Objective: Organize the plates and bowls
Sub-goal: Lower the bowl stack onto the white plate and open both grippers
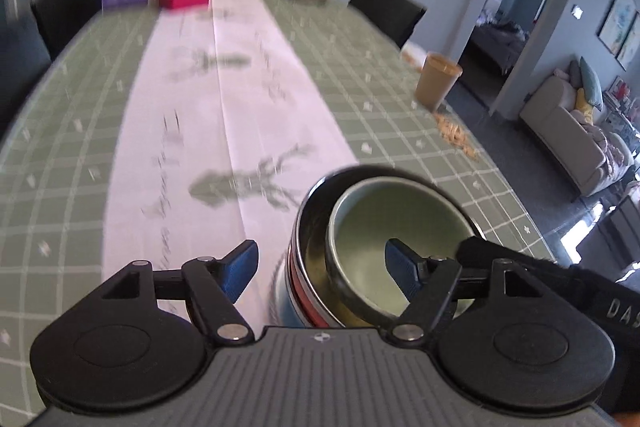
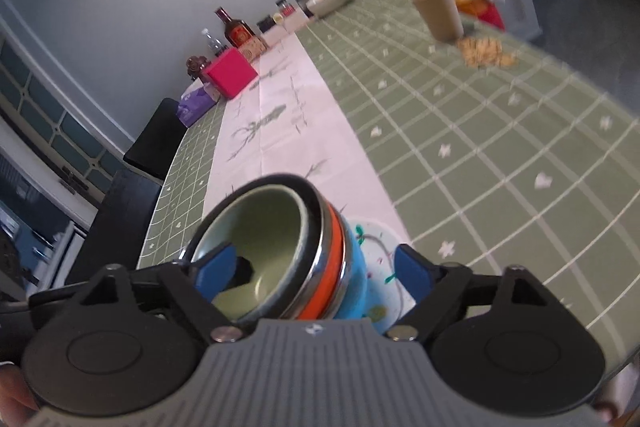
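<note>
- A long table [image 1: 80,99] is stretching away under a sage-green checked cloth, with a smooth pale runner [image 1: 224,75] printed with grey leafy sprigs lying down its middle.
- A round stack of bowls [image 2: 320,259] is sitting at the near end of the table on the runner: a glossy green ceramic bowl [image 1: 372,223] with a dark rim is nesting inside a shiny metal bowl, with orange and blue bowls showing as bands beneath.
- A flat white plate [image 2: 376,239] with coloured speckles is lying under the stack, showing on its right side in the right wrist view.
- The left gripper [image 1: 322,267], matte black with ribbed blue pads, is standing wide open and gripping nothing; one blue pad is hanging over the green bowl's hollow, the other over the runner.
- The right gripper [image 2: 312,267] is likewise gaping wide, empty, its fingers straddling the stack, one over the green bowl and one over the plate.
- A tan cylindrical cup [image 1: 436,81] is standing near the far right edge, beside scattered crumbly bits.
- A pink box [image 2: 230,73] and a brown glass bottle [image 2: 236,27] are crowding the far end.
</note>
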`<state>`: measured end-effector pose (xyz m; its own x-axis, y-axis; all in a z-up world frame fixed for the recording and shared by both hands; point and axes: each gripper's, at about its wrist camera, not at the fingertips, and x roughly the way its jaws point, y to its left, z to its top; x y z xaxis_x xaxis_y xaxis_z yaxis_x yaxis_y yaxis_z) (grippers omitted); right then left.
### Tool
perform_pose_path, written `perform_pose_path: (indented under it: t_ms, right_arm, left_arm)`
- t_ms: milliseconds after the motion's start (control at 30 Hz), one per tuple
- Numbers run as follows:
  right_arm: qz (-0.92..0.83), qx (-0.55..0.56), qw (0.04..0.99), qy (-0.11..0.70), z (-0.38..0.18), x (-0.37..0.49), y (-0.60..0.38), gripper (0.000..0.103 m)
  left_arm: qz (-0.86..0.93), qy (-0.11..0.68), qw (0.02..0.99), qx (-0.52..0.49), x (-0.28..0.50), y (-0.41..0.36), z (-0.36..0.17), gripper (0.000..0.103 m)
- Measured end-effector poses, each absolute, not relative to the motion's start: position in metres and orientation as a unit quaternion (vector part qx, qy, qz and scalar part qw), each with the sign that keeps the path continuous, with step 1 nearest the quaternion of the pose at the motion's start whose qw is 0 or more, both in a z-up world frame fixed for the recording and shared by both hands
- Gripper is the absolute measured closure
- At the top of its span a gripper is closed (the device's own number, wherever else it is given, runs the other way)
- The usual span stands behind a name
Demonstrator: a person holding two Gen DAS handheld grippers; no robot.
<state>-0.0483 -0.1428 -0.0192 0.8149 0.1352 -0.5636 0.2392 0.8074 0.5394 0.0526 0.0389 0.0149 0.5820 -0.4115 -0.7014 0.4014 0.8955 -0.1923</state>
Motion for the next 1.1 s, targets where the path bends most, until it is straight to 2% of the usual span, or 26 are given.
perform_pose_path:
  t_ms: [133,400,467,500,600,767,1100]
  right_arm:
    - [-0.035,0.257,0.916,0.307,-0.007,-0.068,-0.147,0.007]
    - [-0.076,0.162,0.932,0.314,-0.022,-0.111,-0.166,0.007]
    - [-0.078,0.154,0.93,0.324,-0.03,-0.115,-0.171,0.007]
    - [-0.073,0.158,0.928,0.329,-0.035,-0.116,-0.173,0.007]
    - [-0.059,0.168,0.924,0.337,-0.044,-0.118,-0.17,0.007]
    - [-0.025,0.15,0.921,0.358,-0.052,-0.111,-0.149,0.007]
    - [-0.02,0.134,0.925,0.356,-0.047,-0.109,-0.137,0.007]
  left_arm:
    - [-0.225,0.35,0.909,0.013,0.016,0.034,0.024,0.016]
    - [-0.112,0.286,0.95,-0.052,-0.043,0.027,0.007,0.013]
    - [-0.098,0.269,0.957,-0.038,-0.051,0.023,0.007,0.008]
    - [-0.095,0.268,0.958,-0.029,-0.052,0.022,0.008,0.004]
    - [-0.095,0.275,0.957,-0.021,-0.051,0.021,0.011,0.004]
    - [-0.051,0.273,0.961,-0.018,-0.057,0.022,0.012,0.008]
    - [-0.068,0.29,0.955,0.01,-0.07,0.018,-0.001,0.008]
